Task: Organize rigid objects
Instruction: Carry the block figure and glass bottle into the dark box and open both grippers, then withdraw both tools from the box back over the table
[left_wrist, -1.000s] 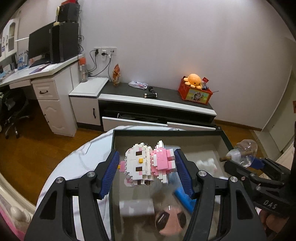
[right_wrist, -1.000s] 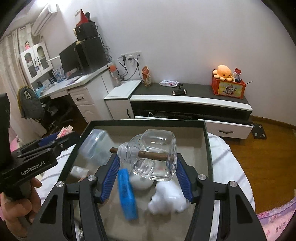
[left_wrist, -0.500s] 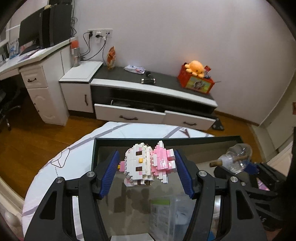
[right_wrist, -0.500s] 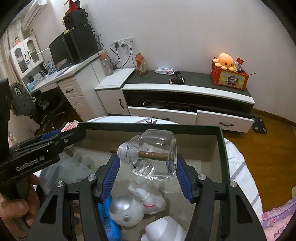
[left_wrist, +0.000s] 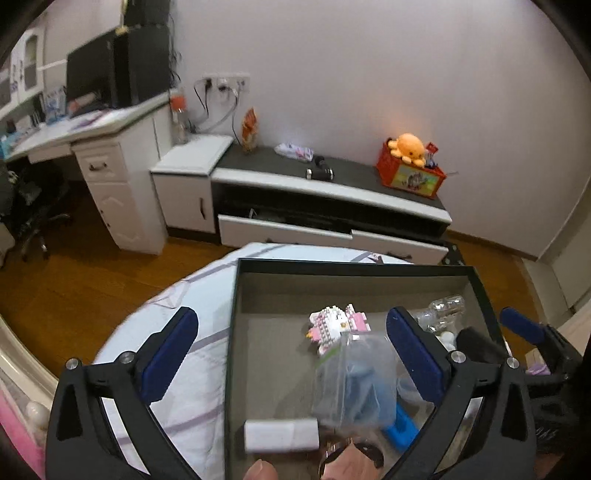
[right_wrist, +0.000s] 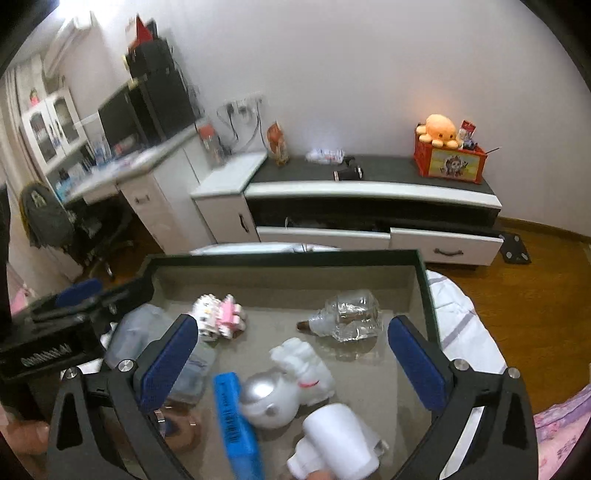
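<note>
A pink and white brick-built cat figure (left_wrist: 334, 326) (right_wrist: 218, 317) lies on the floor of the dark-rimmed box (left_wrist: 347, 266) (right_wrist: 280, 257). A clear glass bottle with a brown stopper (right_wrist: 347, 319) (left_wrist: 441, 308) lies on its side further right in the same box. My left gripper (left_wrist: 291, 354) hangs above the box's left wall, its jaws opening wide with nothing pressed between them. My right gripper (right_wrist: 291, 360) hovers over the box's middle, jaws also opening, apart from the bottle.
The box also holds a white figure (right_wrist: 301, 363), a silver ball shape (right_wrist: 267, 400), a blue block (right_wrist: 234, 417), a white cylinder (left_wrist: 281, 435) and a clear plastic bag (left_wrist: 354, 376). It rests on a pale sheet (left_wrist: 184, 325). A low TV cabinet (right_wrist: 369, 199) stands beyond.
Both grippers have opened wide. The brick cat figure has dropped from the left gripper and the glass bottle from the right; both now lie on the box floor.
</note>
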